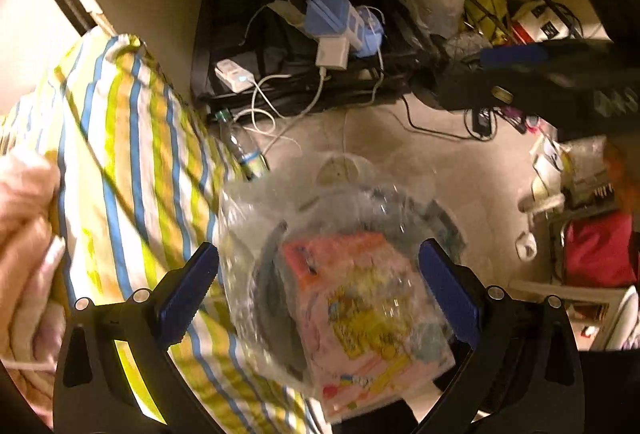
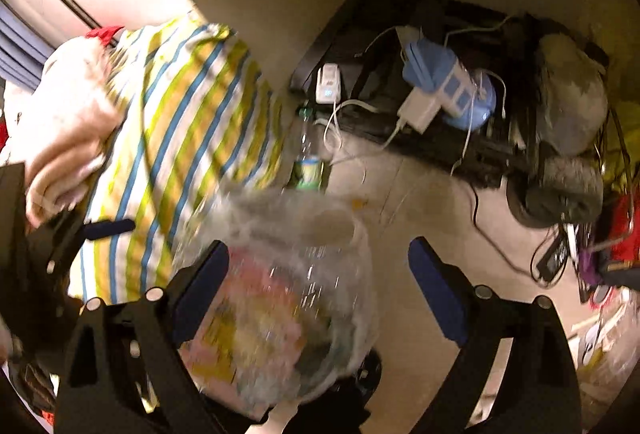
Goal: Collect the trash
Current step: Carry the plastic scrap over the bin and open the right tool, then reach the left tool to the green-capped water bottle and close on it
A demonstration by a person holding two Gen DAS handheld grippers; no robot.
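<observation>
A clear plastic trash bag (image 1: 340,274) with a pink and yellow printed carton (image 1: 368,322) inside hangs between the wide-apart jaws of my left gripper (image 1: 318,274); the fingers do not touch it. In the right wrist view the same bag (image 2: 280,294), blurred, lies between the open jaws of my right gripper (image 2: 320,282), against its left finger (image 2: 200,290). What holds the bag up is hidden. A plastic bottle (image 1: 240,146) stands on the floor by the bed; it also shows in the right wrist view (image 2: 308,158).
A striped yellow, blue and white pillow (image 1: 132,170) lies at the left, with a person's hand (image 1: 24,234) beside it. A black suitcase (image 1: 288,46) with chargers and white cables sits against the wall. Clutter and a red bag (image 1: 596,250) fill the right floor.
</observation>
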